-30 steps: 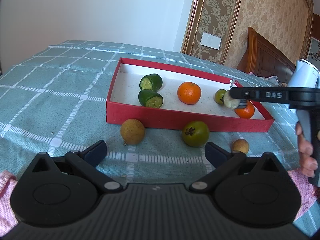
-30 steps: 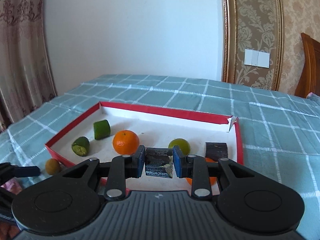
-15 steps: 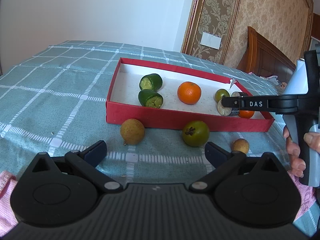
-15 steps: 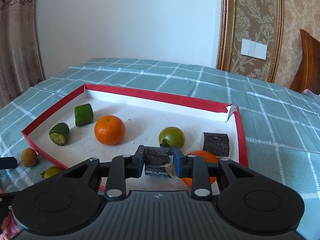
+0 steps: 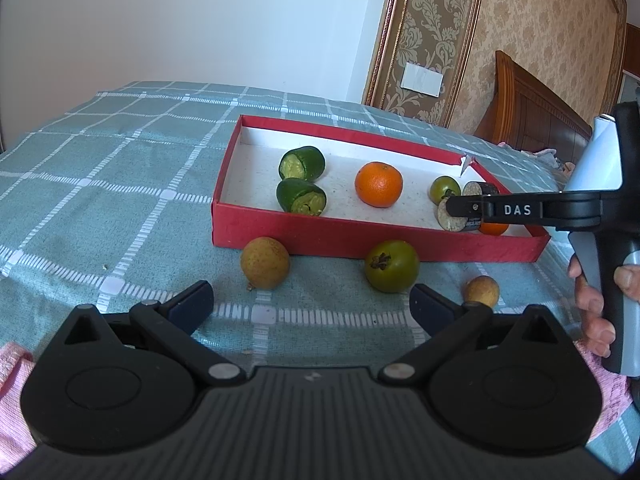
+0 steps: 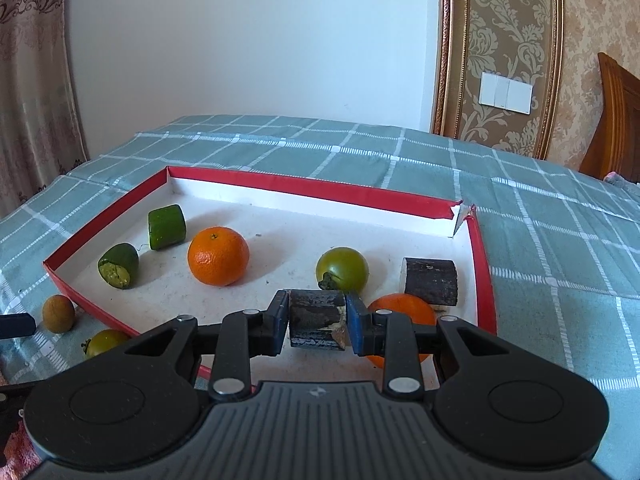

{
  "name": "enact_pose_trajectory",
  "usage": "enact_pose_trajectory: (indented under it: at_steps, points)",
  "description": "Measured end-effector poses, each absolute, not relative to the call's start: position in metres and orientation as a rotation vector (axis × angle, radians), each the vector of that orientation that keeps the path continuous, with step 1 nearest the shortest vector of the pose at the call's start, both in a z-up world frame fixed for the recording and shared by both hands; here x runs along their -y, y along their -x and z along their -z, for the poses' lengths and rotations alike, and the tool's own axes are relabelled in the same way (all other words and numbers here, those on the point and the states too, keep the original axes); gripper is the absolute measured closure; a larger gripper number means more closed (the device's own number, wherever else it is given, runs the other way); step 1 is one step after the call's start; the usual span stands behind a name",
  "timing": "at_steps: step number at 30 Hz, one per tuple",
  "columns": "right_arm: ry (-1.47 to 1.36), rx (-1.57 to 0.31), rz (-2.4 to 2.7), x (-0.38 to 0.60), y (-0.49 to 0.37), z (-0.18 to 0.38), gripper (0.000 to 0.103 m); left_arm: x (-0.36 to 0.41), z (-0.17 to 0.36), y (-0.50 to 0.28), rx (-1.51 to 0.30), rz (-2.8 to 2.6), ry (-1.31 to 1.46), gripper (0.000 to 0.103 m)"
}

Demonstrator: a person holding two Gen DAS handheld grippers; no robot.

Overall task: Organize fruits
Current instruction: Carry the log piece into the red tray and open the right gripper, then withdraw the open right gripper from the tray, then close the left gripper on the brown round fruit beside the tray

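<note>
Right gripper pads clamped on dark cylindrical fruit chunk over red tray, second dark chunk and green persimmon just beyond fingertips, left gripper jaws wide apart, empty, brown longan and green persimmon on the cloth ahead on checked bedspread.

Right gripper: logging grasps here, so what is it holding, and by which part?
The right gripper is shut on a short dark-barked cane piece, pads pressing its two cut ends, above the red tray.

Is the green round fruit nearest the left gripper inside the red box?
No, the green round fruit lies on the checked cloth outside the red box.
</note>
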State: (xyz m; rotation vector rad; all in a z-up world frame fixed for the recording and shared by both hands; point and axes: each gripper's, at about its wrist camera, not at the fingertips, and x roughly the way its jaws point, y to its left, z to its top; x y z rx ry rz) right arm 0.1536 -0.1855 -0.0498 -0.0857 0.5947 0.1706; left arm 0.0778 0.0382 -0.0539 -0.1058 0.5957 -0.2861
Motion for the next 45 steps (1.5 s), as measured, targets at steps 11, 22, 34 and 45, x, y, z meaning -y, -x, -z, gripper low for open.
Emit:
enact_pose_trajectory:
  at_steps: [11,22,34,45]
  points:
    - [0.056,-0.429,-0.215,0.203,-0.101,0.028,0.031,-0.037,0.054,-0.078,-0.598,0.283,0.097,0.0]
    - [0.011,-0.456,-0.254,0.225,-0.061,0.042,0.03,-0.042,0.054,-0.077,-0.584,0.24,0.129,0.0]
    - [0.063,-0.479,-0.242,0.215,-0.057,0.051,0.024,-0.052,0.043,-0.088,-0.55,0.132,0.086,0.008]
    - [0.124,-0.495,-0.23,0.205,-0.059,0.057,0.024,-0.025,0.048,-0.097,-0.599,0.21,-0.098,0.07]
